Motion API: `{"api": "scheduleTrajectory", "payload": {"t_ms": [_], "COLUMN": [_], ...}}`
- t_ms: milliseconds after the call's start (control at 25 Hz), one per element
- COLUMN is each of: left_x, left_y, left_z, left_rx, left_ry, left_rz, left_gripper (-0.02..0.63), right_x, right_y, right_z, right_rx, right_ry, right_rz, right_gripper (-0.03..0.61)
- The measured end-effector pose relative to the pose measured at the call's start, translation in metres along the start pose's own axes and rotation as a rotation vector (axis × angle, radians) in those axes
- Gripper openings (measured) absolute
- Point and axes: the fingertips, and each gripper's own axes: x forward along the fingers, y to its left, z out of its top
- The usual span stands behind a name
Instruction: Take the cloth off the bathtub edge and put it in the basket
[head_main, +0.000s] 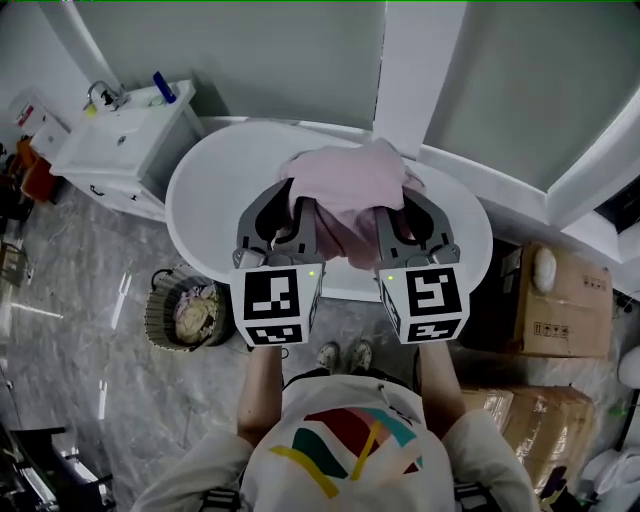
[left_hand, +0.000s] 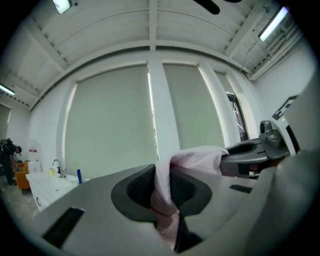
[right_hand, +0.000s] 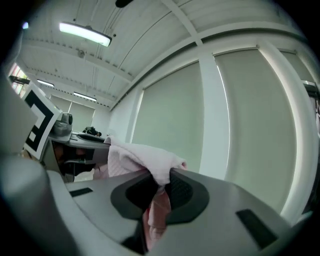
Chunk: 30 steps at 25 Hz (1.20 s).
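Observation:
A pale pink cloth (head_main: 350, 195) hangs bunched between both grippers, held up over the white bathtub (head_main: 205, 190). My left gripper (head_main: 292, 208) is shut on the cloth's left part, and the pink cloth (left_hand: 162, 192) is pinched between its dark pads. My right gripper (head_main: 400, 208) is shut on the right part, with the pink cloth (right_hand: 157, 200) squeezed between its pads. Both gripper views point upward at blinds and ceiling. A round wicker basket (head_main: 163, 318) stands on the floor at the left of the tub, with some cloth inside it.
A white washbasin cabinet (head_main: 120, 150) stands at the far left, with a tap and a blue bottle on it. Cardboard boxes (head_main: 560, 305) sit on the floor at the right. A white pillar (head_main: 415, 70) rises behind the tub. My feet are near the tub's front edge.

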Motion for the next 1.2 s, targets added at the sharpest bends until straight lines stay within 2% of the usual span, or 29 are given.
{"api": "scheduleTrajectory", "payload": {"t_ms": [120, 240, 440, 760, 1000, 1200], "left_x": [-0.012, -0.016, -0.016, -0.022, -0.038, -0.062], "left_y": [0.004, 0.0, -0.013, -0.035, -0.031, -0.01], "left_z": [0.009, 0.007, 0.004, 0.005, -0.003, -0.01], "left_rx": [-0.016, -0.025, -0.034, -0.038, -0.036, -0.024], "left_ry": [-0.033, -0.03, -0.013, -0.056, -0.055, -0.05], "left_rz": [0.037, 0.037, 0.04, 0.089, 0.17, 0.31], "left_gripper": [0.067, 0.067, 0.067, 0.067, 0.067, 0.067], "right_x": [-0.009, -0.017, -0.025, -0.037, -0.034, -0.022], "right_y": [0.008, 0.009, 0.0, -0.016, -0.005, 0.026], "right_z": [0.009, 0.006, 0.001, -0.003, -0.006, -0.004], "right_rx": [0.032, 0.051, 0.055, 0.033, 0.022, 0.031], "right_ry": [-0.043, -0.052, -0.043, -0.087, -0.109, -0.145], "right_rz": [0.002, 0.006, 0.016, 0.062, 0.156, 0.316], "right_gripper": [0.052, 0.052, 0.052, 0.052, 0.052, 0.052]}}
